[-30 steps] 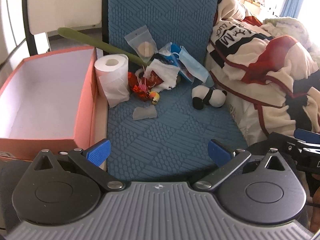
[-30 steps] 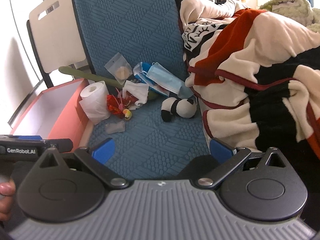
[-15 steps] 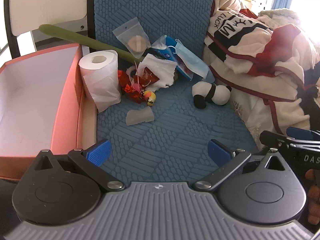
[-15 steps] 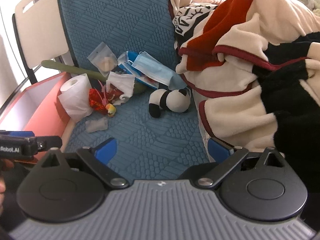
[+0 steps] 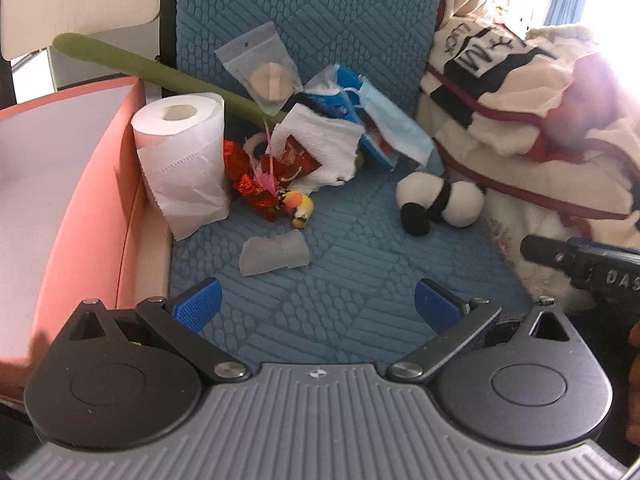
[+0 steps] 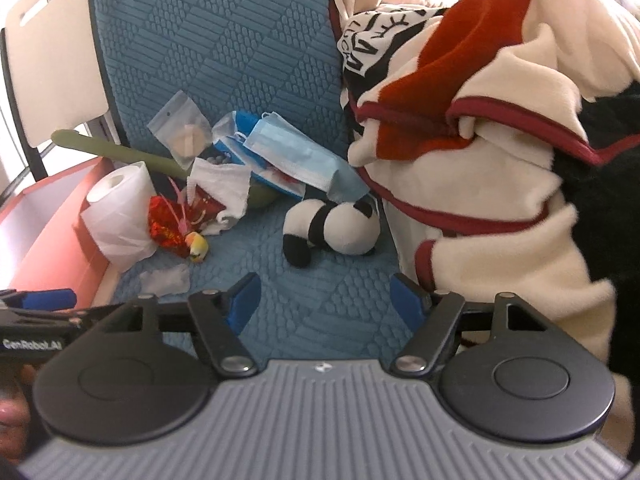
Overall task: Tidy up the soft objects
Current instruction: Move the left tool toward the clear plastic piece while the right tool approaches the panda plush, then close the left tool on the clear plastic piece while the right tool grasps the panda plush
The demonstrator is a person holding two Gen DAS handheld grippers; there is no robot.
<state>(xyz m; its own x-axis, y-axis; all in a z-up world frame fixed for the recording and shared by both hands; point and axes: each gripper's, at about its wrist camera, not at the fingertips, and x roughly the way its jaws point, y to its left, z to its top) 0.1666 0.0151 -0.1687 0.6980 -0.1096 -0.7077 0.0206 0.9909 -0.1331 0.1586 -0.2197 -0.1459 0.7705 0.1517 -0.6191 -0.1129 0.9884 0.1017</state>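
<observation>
Two grippers over blue quilted cushion point(image 5: 320, 288), left gripper point(image 5: 316, 304) jaws apart and empty, right gripper point(image 6: 325, 300) jaws closing on nothing short of black-and-white plush panda point(image 6: 334, 228); risk: premature closure missing toy.

Blue chair cushion point(image 5: 340, 20) is quilted cloth, matt and bumpy. The panda point(image 6: 336, 230) looks like short plush, the blanket point(image 6: 500, 160) on the right thick fleece. Toilet roll point(image 5: 180, 152) is soft embossed paper, the red wrappers point(image 5: 252, 184) crinkly glossy foil. The clear pouch point(image 5: 260, 68) is probably thin plastic. The box point(image 5: 80, 216) on the left looks like matt card.
</observation>
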